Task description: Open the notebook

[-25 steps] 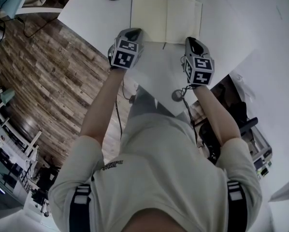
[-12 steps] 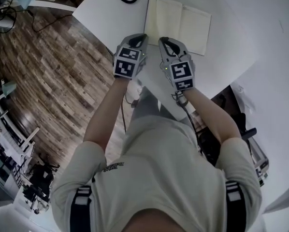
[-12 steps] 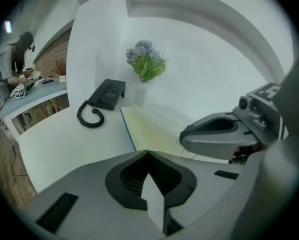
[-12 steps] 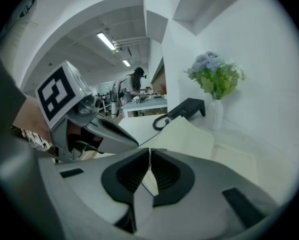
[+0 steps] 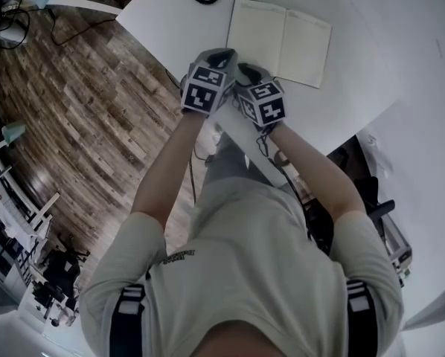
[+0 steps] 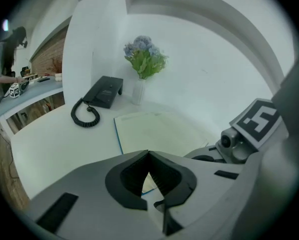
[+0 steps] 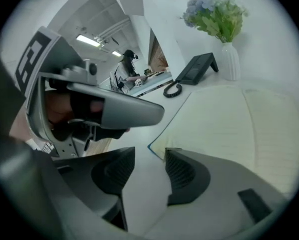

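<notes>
One black corded telephone [image 6: 105,91] sat at the far left of the white table [image 5: 163,28]. One white vase of lilac flowers [image 6: 138,90] stood just right of it. Nearer me, one cream-paged notebook with a blue cover [image 5: 278,42] lay open and flat, two pages showing. My two grey grippers hung side by side at its near left corner. The left gripper [image 6: 148,155] had its jaws pressed together on nothing. The right gripper [image 7: 149,159] had just been opening, its jaws wide with only bare table between them. The left gripper's body blocked the right one's view leftward.
</notes>
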Available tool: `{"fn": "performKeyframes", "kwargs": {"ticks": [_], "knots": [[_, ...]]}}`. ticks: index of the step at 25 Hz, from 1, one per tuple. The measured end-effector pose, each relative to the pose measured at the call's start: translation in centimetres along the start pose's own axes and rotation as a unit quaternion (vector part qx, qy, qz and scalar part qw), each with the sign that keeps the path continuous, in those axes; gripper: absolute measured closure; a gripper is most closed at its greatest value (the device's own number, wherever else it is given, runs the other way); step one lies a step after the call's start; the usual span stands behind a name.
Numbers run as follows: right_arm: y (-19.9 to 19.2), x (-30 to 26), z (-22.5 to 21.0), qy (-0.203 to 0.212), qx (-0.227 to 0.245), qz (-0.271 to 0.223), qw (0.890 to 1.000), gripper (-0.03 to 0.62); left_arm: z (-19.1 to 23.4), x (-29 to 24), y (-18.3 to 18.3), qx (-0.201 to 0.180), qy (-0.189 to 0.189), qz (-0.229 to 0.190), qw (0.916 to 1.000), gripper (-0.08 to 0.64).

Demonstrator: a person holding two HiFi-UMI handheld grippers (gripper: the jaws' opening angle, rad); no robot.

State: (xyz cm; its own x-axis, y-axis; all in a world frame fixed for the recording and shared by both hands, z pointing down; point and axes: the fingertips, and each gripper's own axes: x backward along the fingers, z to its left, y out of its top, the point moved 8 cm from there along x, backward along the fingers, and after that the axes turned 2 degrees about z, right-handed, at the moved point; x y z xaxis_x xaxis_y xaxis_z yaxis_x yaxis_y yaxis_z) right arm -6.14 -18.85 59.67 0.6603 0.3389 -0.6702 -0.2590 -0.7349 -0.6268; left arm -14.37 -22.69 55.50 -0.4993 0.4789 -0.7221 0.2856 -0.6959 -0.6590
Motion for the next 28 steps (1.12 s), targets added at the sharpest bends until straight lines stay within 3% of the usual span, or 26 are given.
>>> {"fn": "performKeyframes", "kwargs": {"ticks": [7,12,14,15,19,28], "knots": [[0.2,-0.2,-0.4,-0.002,-0.051,0.012,0.999,0.420,0.3,-3.3,-1.1,-0.017,-0.018,0.068,0.9973,0.552],[0.3,1.9,-0.7,-0.043,-0.026,0.005,0.999,0.452,0.3,-3.9,-1.1,-0.020,-0.018,0.075,0.9968,0.552],[0.2,3.2,-1.4,-0.083,-0.025,-0.021,0.996,0.576,0.3,-4.0,-1.2,-0.023,-0.013,0.075,0.9968,0.552],[0.2,3.8,-2.0,-0.102,-0.027,-0.031,0.994,0.588,0.3,-4.0,-1.3,-0.022,-0.011,0.075,0.9969,0.552],[-0.4,4.8,-4.5,-0.137,-0.047,-0.027,0.989,0.586,0.4,-4.1,-1.6,-0.020,-0.011,0.065,0.9976,0.552],[0.5,7.4,-4.3,-0.130,-0.039,-0.061,0.989,0.588,0.2,-3.1,-1.6,-0.021,0.002,0.063,0.9978,0.552]]}}
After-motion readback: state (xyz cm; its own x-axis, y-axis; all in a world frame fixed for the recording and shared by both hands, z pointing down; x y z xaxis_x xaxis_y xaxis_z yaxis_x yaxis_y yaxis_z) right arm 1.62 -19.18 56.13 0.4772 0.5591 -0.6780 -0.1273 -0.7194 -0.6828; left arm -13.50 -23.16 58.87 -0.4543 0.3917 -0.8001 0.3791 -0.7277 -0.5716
